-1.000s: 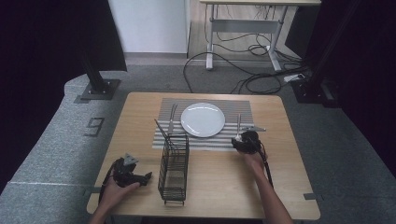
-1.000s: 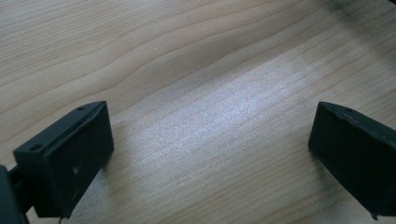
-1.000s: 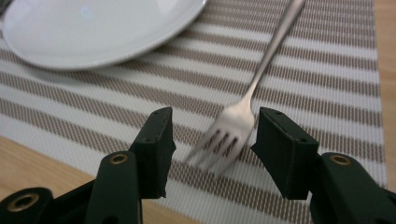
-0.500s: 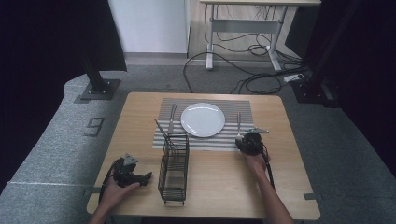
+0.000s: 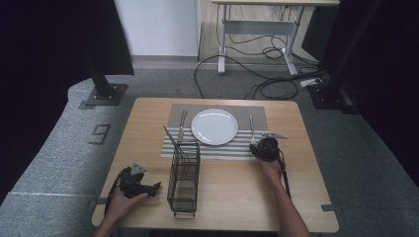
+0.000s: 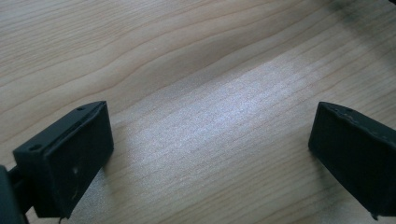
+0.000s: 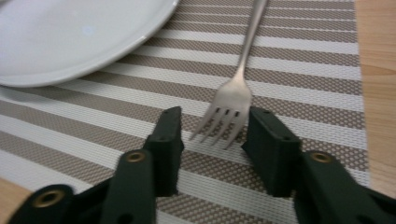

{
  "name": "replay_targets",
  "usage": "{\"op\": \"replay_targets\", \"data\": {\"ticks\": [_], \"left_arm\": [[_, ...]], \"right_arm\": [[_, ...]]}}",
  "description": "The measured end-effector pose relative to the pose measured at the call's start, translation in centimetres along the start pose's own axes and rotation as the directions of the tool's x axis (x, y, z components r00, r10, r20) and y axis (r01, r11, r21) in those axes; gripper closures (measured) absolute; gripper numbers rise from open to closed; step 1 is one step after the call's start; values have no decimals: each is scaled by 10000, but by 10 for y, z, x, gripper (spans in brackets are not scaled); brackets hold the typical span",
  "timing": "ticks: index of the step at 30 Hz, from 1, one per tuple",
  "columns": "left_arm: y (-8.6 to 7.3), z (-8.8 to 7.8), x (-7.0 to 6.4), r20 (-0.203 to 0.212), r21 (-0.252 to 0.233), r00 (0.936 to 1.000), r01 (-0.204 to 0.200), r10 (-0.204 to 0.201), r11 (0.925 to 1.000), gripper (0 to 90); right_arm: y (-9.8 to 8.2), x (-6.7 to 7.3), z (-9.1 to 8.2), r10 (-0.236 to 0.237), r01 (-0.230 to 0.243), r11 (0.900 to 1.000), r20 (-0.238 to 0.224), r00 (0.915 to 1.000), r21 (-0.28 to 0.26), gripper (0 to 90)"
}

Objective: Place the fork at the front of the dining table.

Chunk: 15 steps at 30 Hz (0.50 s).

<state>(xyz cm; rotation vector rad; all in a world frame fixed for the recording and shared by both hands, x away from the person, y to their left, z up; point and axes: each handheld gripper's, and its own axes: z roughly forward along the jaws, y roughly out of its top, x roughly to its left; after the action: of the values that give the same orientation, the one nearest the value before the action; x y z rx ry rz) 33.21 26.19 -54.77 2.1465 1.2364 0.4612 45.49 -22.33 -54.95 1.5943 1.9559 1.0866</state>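
High view shows a wooden tabletop with a striped placemat at its far middle, a white plate on the mat, a fork lying left of the plate, and a second fork lying right of it with its tines toward the person. A black wire basket stands upright near the front of the tabletop, just off the mat's near edge, with a thin dark rod leaning out of its far corner. The person's left forearm enters from the bottom left; the left hand wraps the left gripper, which lies low near the front left corner and points right toward the basket, apart from it. The right forearm reaches forward from the bottom, and the right hand holds the right gripper at the mat's near right edge, at the tine end of the right fork. Left gripper view looks down on bare wood, the gripper with its two black jaws spread wide and nothing between them. Right gripper view shows the gripper low over the mat, jaws partly open on either side of the fork's tines without closing on them; the handle runs away up the mat, and the plate's rim sits at the upper left.
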Motion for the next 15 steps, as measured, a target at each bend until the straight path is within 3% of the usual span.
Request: {"op": "replay_targets", "data": {"ticks": [4, 15], "left_arm": [[0, 0, 0, -2, 1, 10000, 0, 0, 10000, 0], [0, 0, 0, -1, 2, 10000, 7, -7, 10000, 0]], "right_arm": [[2, 6, -11, -332, 328, 9992, -164, 9993, -241, 449], [-12, 8, -67, -628, 483, 9882, -968, 9933, -1456, 441]]}}
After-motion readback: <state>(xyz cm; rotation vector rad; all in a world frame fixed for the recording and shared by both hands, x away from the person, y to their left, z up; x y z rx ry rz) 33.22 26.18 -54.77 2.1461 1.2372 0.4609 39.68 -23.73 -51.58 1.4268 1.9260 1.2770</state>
